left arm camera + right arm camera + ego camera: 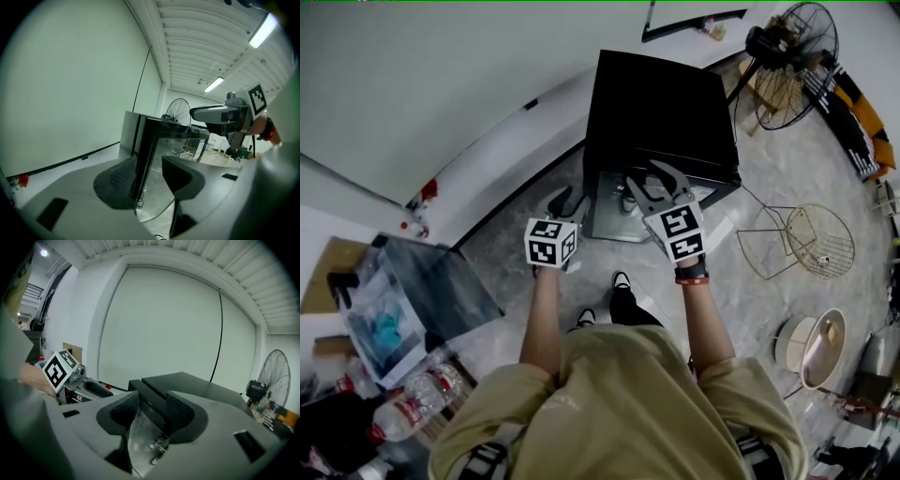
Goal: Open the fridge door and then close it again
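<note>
Both sets of jaws apart, gripping nothing: left gripper and right gripper near the fridge door. Door looks shut; unclear whether opening is pending or finished.

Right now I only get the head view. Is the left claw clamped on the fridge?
Observer: No. The left gripper view shows the left claw open, with the fridge's black front edge in the gap and the pads not closed on it.
Operator: And the other one?
Observer: The right claw is open as well. In the right gripper view its jaws straddle the fridge's top front edge without pressing.
Operator: Door solid?
Observer: No, the glass door is see-through, visible just below that claw.
</note>
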{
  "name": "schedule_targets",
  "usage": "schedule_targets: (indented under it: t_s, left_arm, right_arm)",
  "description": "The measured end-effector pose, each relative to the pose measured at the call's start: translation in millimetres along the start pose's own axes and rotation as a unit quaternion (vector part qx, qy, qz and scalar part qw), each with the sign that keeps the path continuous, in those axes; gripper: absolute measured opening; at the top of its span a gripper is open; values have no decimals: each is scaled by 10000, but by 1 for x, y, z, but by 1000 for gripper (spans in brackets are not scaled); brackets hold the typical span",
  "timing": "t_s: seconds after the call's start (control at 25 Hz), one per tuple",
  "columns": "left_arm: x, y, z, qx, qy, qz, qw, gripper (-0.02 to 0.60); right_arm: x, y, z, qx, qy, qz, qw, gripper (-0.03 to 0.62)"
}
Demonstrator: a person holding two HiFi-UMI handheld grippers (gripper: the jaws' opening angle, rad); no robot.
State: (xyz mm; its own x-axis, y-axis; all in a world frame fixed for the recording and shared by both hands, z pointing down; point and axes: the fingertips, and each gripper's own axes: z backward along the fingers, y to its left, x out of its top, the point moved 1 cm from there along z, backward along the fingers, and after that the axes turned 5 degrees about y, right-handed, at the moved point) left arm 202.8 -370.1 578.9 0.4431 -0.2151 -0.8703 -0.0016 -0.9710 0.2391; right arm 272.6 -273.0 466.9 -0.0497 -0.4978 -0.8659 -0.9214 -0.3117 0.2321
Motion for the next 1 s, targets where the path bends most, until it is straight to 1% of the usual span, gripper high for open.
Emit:
schedule_targets:
  t_s: [0.2,0.32,0.52,0.76,1.0]
  left_arm:
    - [-14,8,-15,-63,246,-72,9997,181]
    - [-24,12,-23,-113,392,-118,9991,183]
    - [-36,20,-41,-199,530,-214,9982,183]
    - [-48,31,-62,-301,728,-320,9964,183]
    - [-64,32,-84,-503,1019,-373,9928,181]
  right_arm:
    - [0,-3,-19,397,463,736,9954,195]
    - [-1,-1,-29,643,739,1150,9885,198]
    - [-2,-2,-44,833,1073,1762,9749,202]
    - [-10,0,-56,1054,1465,2199,9587,206]
    - [-24,0,-62,1153,1797,2398,9471,209]
